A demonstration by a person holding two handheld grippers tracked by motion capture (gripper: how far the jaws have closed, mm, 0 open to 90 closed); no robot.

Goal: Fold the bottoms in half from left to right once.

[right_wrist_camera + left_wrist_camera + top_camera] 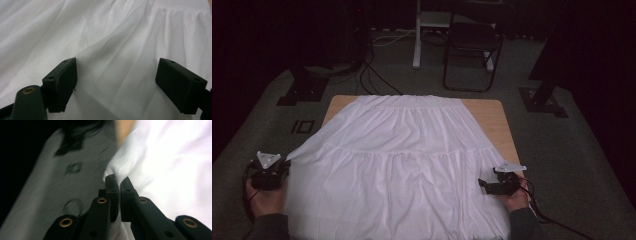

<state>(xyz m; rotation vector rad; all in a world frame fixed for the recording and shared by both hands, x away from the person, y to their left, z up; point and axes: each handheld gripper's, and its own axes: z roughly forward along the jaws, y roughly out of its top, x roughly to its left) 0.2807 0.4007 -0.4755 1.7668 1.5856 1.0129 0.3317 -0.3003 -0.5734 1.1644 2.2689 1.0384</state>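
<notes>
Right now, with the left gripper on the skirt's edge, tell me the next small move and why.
Probably close the right gripper on the white skirt. Its jaws stand wide open over the cloth near the right edge, while the left gripper is already shut on the left edge and pulling it taut off the table. Both sides need a hold.

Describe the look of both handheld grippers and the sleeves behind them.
Each gripper, left and right, is a black frame topped by a grey three-cornered plate, with a dark cable trailing off. The left gripper's linkage arms carry brass-coloured rivets, and the jaws end in blocky black pads. Both sleeves are dark grey.
</notes>
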